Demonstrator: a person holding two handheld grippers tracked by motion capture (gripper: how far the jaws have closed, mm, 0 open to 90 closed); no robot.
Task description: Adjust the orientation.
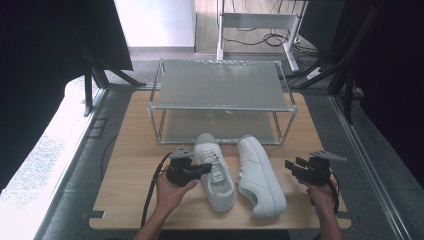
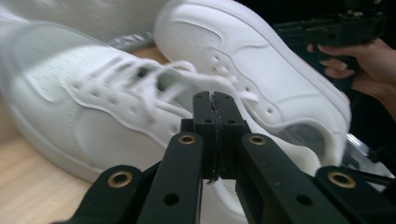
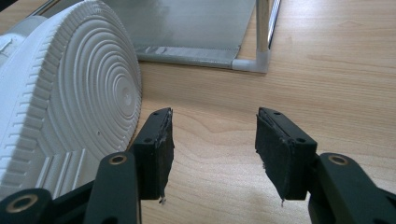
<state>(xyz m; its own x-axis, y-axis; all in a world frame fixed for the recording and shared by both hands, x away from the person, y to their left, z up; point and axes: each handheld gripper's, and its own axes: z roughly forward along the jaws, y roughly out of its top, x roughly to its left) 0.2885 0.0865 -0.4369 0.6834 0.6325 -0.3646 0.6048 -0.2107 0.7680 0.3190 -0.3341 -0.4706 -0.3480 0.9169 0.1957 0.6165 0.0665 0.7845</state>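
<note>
Left claw: nearest the left gripper view's camera, its two black jaws pressed flat together with nothing between them; in the high view it lies at the outer side of the left shoe, tips pointing at it.
Left shoe: white lace-up sneaker standing upright on the surface, toe toward the rack, heel toward the person; in the left gripper view its laced side sits just past the closed jaw tips (blurred, so contact cannot be told).
Right shoe: white sneaker lying just beside the left shoe, tipped onto its side; its ribbed sole with ring pattern faces the right claw.
Right claw: jaws spread wide, holding nothing, bare wood between them; the right shoe's sole lies just left of the left jaw, apart from it. In the high view it sits a little off that shoe's outer side.
Hands: left hand and right hand each grip a handle from the near edge.
Rack: two-tier metal frame, beyond the shoe toes.
Surface: light wood.
</note>
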